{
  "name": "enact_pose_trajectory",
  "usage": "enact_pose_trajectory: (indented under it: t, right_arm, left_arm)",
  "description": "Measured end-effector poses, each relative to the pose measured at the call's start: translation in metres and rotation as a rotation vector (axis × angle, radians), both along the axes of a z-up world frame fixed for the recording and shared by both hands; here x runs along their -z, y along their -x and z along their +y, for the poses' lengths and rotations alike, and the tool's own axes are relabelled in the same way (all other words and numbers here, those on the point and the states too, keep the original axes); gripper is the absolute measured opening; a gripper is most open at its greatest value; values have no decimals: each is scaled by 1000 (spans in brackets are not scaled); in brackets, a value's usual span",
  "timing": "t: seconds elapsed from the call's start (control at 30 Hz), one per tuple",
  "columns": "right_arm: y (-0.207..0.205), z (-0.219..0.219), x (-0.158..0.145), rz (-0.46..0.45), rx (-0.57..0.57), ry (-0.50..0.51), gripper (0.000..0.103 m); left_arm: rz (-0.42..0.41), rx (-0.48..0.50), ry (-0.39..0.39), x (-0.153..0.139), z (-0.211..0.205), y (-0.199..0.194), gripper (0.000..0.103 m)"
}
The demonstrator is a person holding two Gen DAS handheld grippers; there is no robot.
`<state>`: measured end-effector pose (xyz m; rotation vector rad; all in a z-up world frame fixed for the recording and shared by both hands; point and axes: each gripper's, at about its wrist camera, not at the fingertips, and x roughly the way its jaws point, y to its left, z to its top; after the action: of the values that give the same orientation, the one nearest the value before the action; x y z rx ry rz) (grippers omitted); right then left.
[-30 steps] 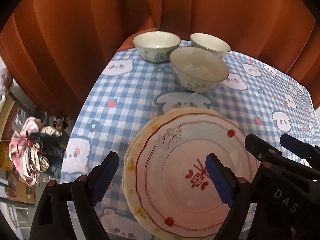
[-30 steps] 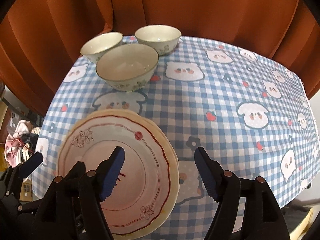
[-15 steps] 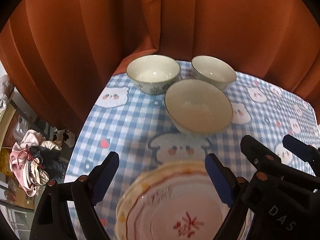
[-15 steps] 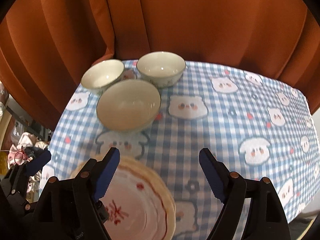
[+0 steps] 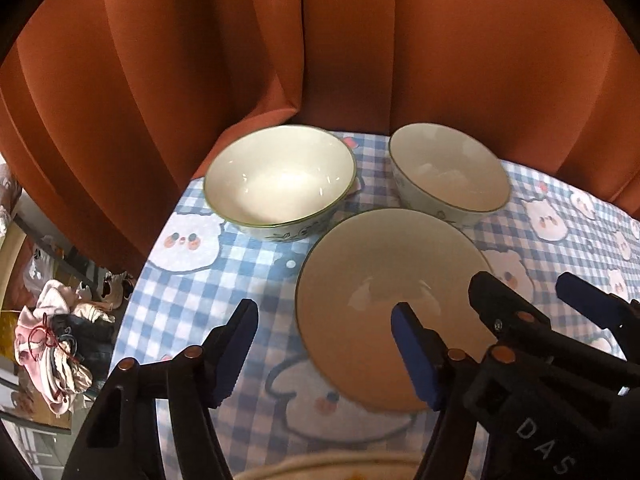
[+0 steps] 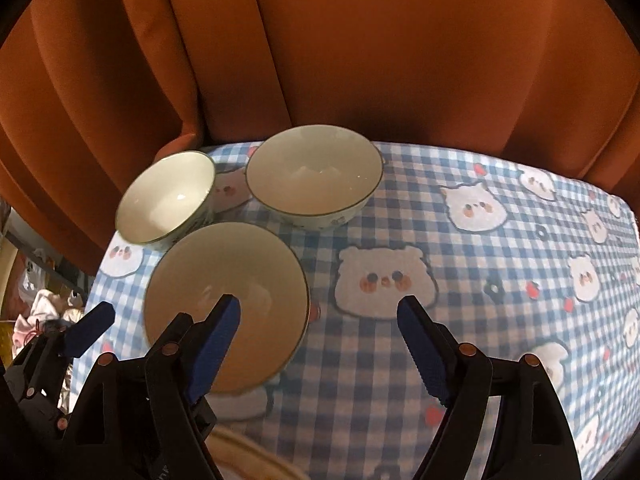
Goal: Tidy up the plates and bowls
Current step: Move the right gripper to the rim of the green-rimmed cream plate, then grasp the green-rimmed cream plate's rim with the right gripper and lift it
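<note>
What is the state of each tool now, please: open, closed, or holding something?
Left tool: open but closing, holds nothing; the near bowl lies below it.
Right tool: open but closing a little, holds nothing.

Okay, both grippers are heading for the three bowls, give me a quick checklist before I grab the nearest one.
1. Near bowl empty: ok.
2. Left hand-held gripper holds nothing: ok, jaws closing on air.
3. Left gripper straddles the near bowl's rim: cannot tell; one finger shows over the bowl.
4. Right hand-held gripper holds nothing: ok, jaws closing on air.
5. Back bowls, left and right, clear of the near bowl: cannot tell; they look very close.
6. Tablecloth flat: ok.
</note>
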<state>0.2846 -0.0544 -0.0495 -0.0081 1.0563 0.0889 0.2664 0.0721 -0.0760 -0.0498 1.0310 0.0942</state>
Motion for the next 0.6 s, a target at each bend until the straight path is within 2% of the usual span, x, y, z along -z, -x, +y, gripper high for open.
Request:
enact_pose_trajectory:
  t: [0.17,0.23,0.27,0.43,0.47,0.57,0.6]
  right_arm:
    - [-22,5,23,39,-24,-28,67]
    - [-28,9,30,47,-44,-25,57]
    - [-29,12,31,49,-50,-21,49]
    - [-39,13,44,79,-61,-31,38]
    - [-42,13,46,86,-65,-35,30]
    - [-44,15,50,97,-78,-56,22]
    - [-44,15,50,97,-74,-62,22]
  left_arm:
    - [36,-12,1,19,-1,-18,61]
    - [49,-29,-9,25,-1,-22,46]
    - [56,-39,-14,27,0,-23,44]
    - [87,-60,-9,36,4,-27,29]
    - [90,-59,-7,37,4,-28,27]
    - [80,-52,-7,37,3,-27,25]
    - [74,-48,-11,37,3,-27,24]
